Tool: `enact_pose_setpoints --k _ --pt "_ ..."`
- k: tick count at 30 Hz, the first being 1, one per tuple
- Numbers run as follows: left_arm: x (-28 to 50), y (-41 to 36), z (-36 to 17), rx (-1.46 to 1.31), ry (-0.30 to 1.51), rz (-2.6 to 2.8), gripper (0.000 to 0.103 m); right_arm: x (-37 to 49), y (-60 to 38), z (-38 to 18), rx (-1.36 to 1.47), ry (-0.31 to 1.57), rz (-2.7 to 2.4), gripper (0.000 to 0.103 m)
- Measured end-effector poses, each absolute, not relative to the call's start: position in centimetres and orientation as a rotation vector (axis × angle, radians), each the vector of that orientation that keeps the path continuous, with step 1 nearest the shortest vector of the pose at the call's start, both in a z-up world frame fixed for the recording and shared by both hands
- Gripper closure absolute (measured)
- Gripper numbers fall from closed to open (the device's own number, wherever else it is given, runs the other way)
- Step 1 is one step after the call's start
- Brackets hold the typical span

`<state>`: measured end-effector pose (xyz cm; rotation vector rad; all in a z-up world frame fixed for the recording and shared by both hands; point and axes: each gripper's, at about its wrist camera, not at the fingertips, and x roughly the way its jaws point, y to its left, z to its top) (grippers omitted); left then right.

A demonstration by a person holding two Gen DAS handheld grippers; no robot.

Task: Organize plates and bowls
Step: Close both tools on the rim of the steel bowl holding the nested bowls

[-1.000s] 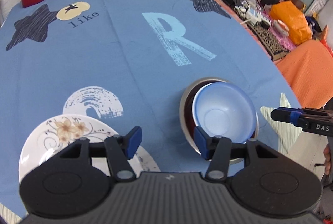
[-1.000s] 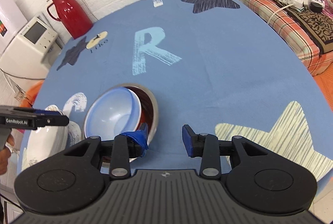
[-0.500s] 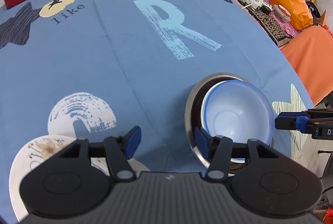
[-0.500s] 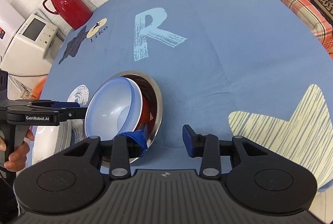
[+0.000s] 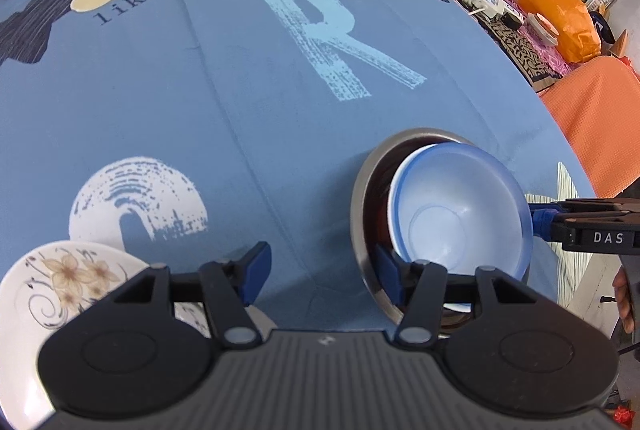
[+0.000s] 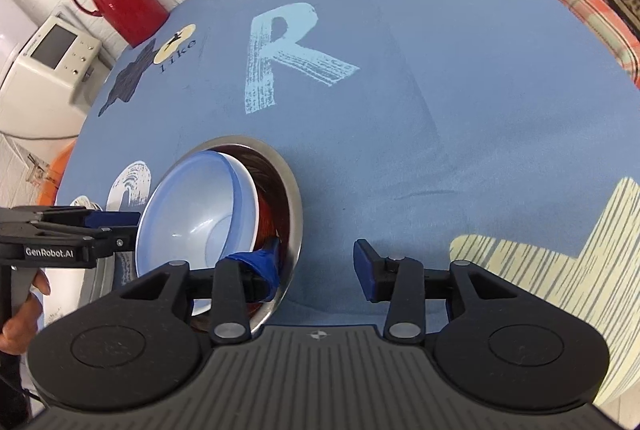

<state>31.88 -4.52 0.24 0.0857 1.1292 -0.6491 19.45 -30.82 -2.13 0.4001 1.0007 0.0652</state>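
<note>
- The worktop [image 5: 240,102] is covered in a matte blue cloth printed with a pale "R", dark stars, a white arch motif and the word "like".
- A round steel bowl [image 5: 362,190] with a brushed, shiny rim sits near the worktop's near edge; its inside reflects dark red.
- A pale blue bowl [image 5: 460,214], smooth and glossy with a darker blue rim band, rests tilted inside the steel bowl, leaning toward one side.
- A white plate [image 5: 60,282] with a tan flower pattern and dark scrolls lies flat at the near left, well apart from the bowls.
- The left hand-held gripper [image 5: 322,270] is released, jaws spread wide; its right blue pad sits at the steel bowl's rim, the other over bare cloth.
- The right hand-held gripper [image 6: 320,264] is also released; its left pad, wrapped in blue tape, reaches inside the steel bowl beside the blue bowl, the other pad outside.
- A glossy red thermos jug [image 6: 120,6] stands at the far edge.
</note>
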Motion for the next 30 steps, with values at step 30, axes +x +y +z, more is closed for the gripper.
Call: enact_pose_setpoints --k 30 --pt "31.1 -4.0 0.0 0.033 1.114 -0.62 0.052 21.1 -30.1 -1.8 0.318 1.062 0.101 0.083"
